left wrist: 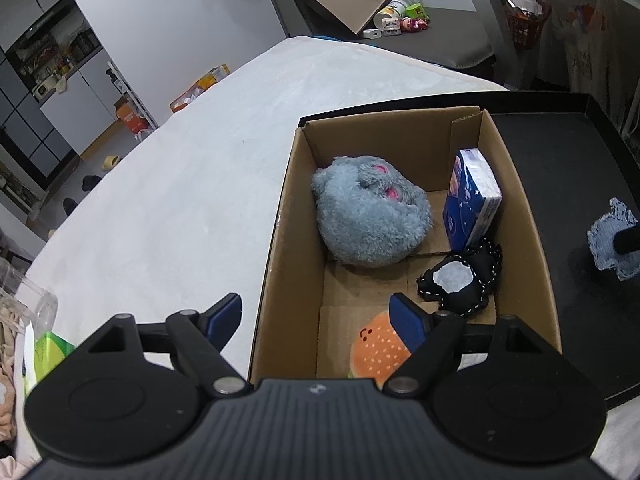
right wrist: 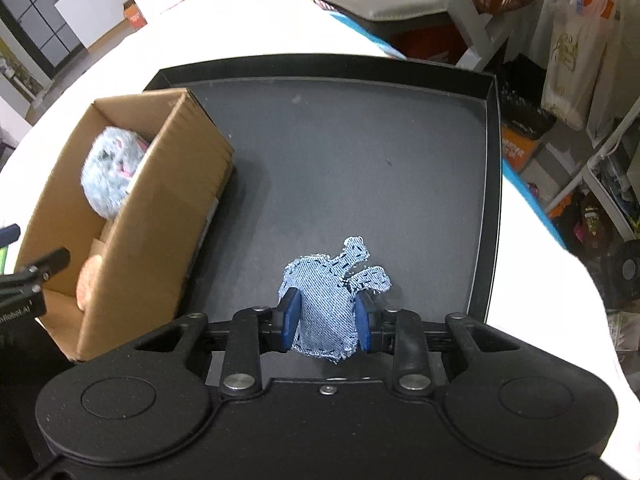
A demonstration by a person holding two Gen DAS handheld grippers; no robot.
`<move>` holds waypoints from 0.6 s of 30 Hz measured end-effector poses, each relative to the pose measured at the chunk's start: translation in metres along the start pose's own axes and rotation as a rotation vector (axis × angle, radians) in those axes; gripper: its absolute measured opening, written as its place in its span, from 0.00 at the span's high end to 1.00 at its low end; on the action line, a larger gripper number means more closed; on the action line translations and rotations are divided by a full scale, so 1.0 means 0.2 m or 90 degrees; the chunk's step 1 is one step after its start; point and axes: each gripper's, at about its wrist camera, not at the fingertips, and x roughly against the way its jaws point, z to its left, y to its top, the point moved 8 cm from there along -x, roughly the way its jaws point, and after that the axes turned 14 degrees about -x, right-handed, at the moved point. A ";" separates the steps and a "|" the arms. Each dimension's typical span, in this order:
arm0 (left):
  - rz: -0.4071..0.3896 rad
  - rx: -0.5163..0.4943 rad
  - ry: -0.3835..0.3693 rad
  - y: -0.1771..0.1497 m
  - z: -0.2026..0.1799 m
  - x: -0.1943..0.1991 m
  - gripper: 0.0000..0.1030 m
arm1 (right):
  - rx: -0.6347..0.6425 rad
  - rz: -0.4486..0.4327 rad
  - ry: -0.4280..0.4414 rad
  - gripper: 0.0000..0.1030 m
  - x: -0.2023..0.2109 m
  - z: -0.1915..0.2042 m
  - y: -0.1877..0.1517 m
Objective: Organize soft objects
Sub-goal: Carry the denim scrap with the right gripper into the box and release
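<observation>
While the right tool [right wrist: 326, 320] pinches a denim toy [right wrist: 332, 300] between its blue pads [right wrist: 290, 318], it hovers over the bare floor of a shallow black tray [right wrist: 360, 152]. Frayed edges and dark dashed stitching mark the toy, whose two narrow lobes project beyond the pads. To the left, a cardboard box [right wrist: 160, 216] stands in the tray's left part, apart from the toy. From the left wrist view, the left tool [left wrist: 316, 320] is spread wide and empty above the near end of the box [left wrist: 516, 208], one pad outside the left wall and the other over the interior. Inside lie a fluffy grey plush [left wrist: 368, 216] toward the far left, a blue tissue pack [left wrist: 472, 200] leaning against the right wall, a black pouch [left wrist: 460, 276] with white stitching beside it, and an orange burger toy [left wrist: 376, 352] at the near end. Tray and box rest on a white desk [left wrist: 180, 184].
</observation>
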 end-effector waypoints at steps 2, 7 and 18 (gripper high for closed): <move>0.001 0.004 -0.003 0.00 0.00 0.00 0.23 | -0.001 -0.009 0.003 0.72 0.02 0.02 0.02; 0.002 0.010 -0.008 0.00 0.00 -0.01 0.23 | 0.000 -0.034 0.014 0.72 0.07 0.05 0.06; 0.009 0.053 -0.042 -0.03 0.05 -0.04 0.23 | 0.007 -0.076 0.007 0.71 0.17 0.13 0.12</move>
